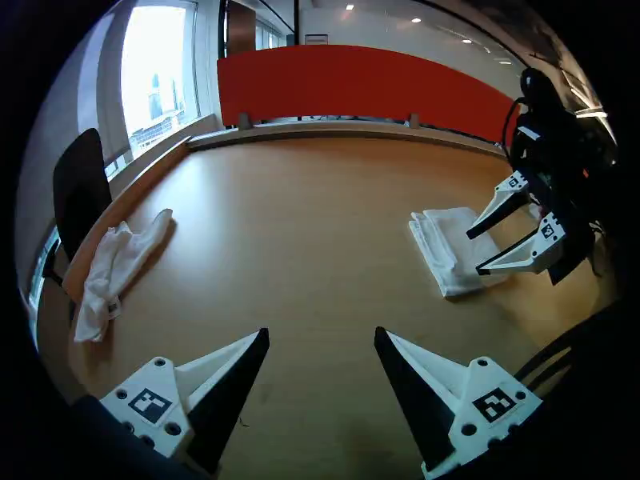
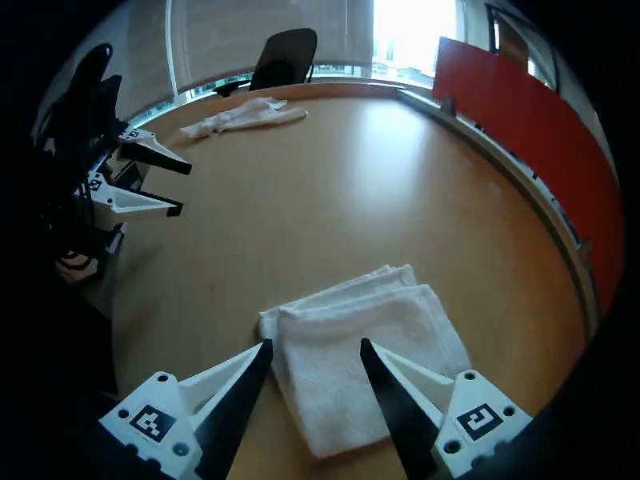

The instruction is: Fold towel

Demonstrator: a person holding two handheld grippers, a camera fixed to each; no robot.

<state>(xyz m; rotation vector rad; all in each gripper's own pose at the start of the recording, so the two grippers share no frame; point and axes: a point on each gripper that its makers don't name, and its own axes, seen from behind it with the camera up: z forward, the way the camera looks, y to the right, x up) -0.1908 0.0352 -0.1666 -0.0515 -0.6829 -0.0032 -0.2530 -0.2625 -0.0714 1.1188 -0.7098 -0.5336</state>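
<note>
A folded white towel point(image 2: 376, 344) lies flat on the wooden table point(image 2: 336, 200), just beyond my right gripper point(image 2: 315, 344). That gripper is open, its tips spread over the towel's near left corner without pinching it. In the left gripper view the same folded towel point(image 1: 448, 248) sits at the right, with the right gripper point(image 1: 474, 254) open above its far side. My left gripper point(image 1: 320, 332) is open over bare table point(image 1: 304, 224), holding nothing. It also appears at the far left of the right gripper view, as the left gripper point(image 2: 186, 190). A second, crumpled white towel point(image 1: 120, 264) lies near the table's left edge.
The crumpled towel point(image 2: 244, 114) is at the far side of the table in the right gripper view, near a black chair point(image 2: 284, 56). A red partition point(image 1: 360, 80) runs along the table's back edge. Another view of the chair point(image 1: 80, 188) stands by the windows.
</note>
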